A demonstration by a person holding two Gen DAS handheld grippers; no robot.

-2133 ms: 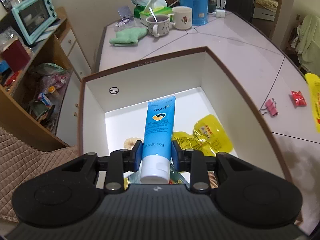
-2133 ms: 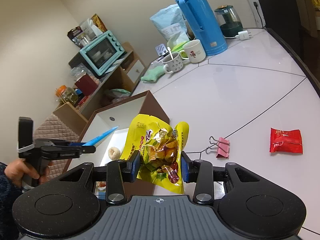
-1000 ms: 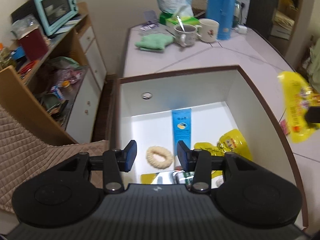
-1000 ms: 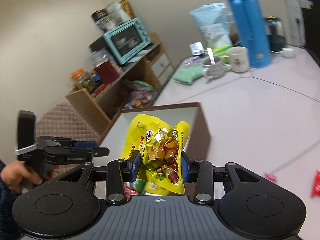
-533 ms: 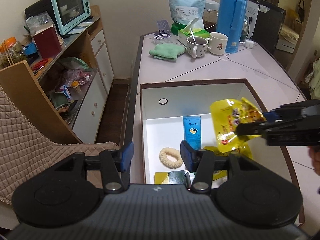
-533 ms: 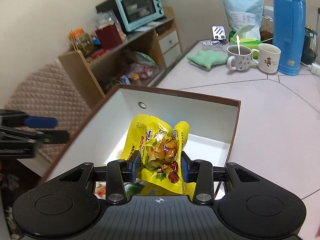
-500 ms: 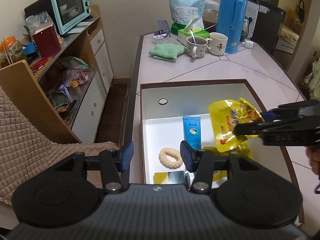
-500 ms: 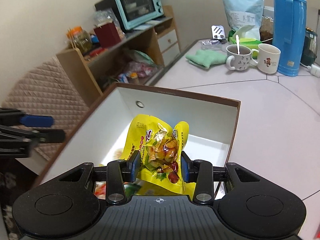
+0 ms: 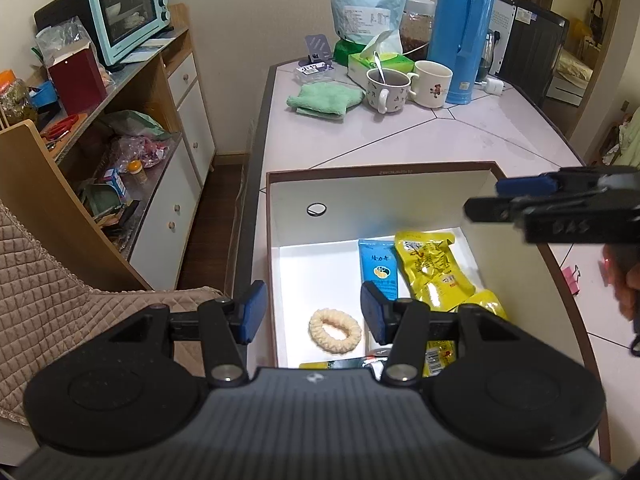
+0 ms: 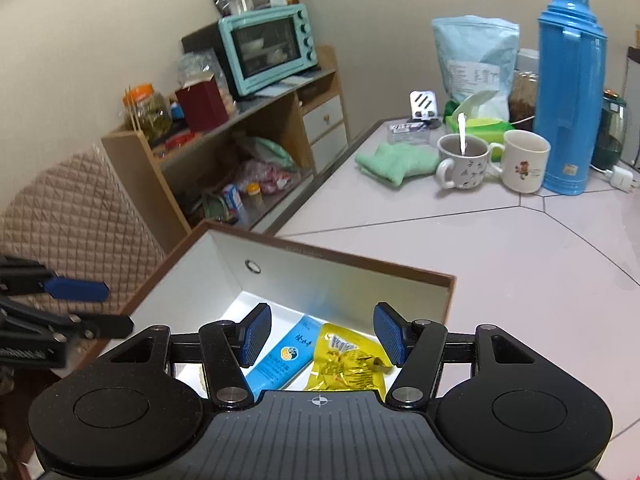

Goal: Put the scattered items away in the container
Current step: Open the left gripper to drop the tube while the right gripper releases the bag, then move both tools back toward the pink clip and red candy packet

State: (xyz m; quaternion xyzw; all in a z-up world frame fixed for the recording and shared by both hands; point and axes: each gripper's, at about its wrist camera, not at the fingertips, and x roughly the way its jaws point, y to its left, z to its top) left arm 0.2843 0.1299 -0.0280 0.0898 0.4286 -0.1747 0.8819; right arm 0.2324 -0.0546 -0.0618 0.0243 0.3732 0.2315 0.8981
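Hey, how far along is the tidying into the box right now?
Done: the blue tube, yellow snack bag and cream ring lie in the box. In hand: nothing; the left gripper and right gripper are open. Left: the pink binder clip on the table.

A tall blue flask [image 9: 460, 32] stands at the far end of the table [image 9: 460, 136]. Two mugs sit just beside it: a white mug [image 9: 432, 84] and a mug with a spoon [image 9: 386, 88] in it. A green cloth [image 9: 322, 100] lies folded near the mugs. Behind them are a green tissue box [image 9: 380, 62] and a big pale blue bag [image 9: 368, 4]. Off to the side, a mint oven [image 9: 128, 12] sits on a wooden shelf [image 9: 160, 92], with a dark red box [image 9: 78, 76] next to it. A quilted brown cover [image 9: 48, 280] lies beside the shelf.
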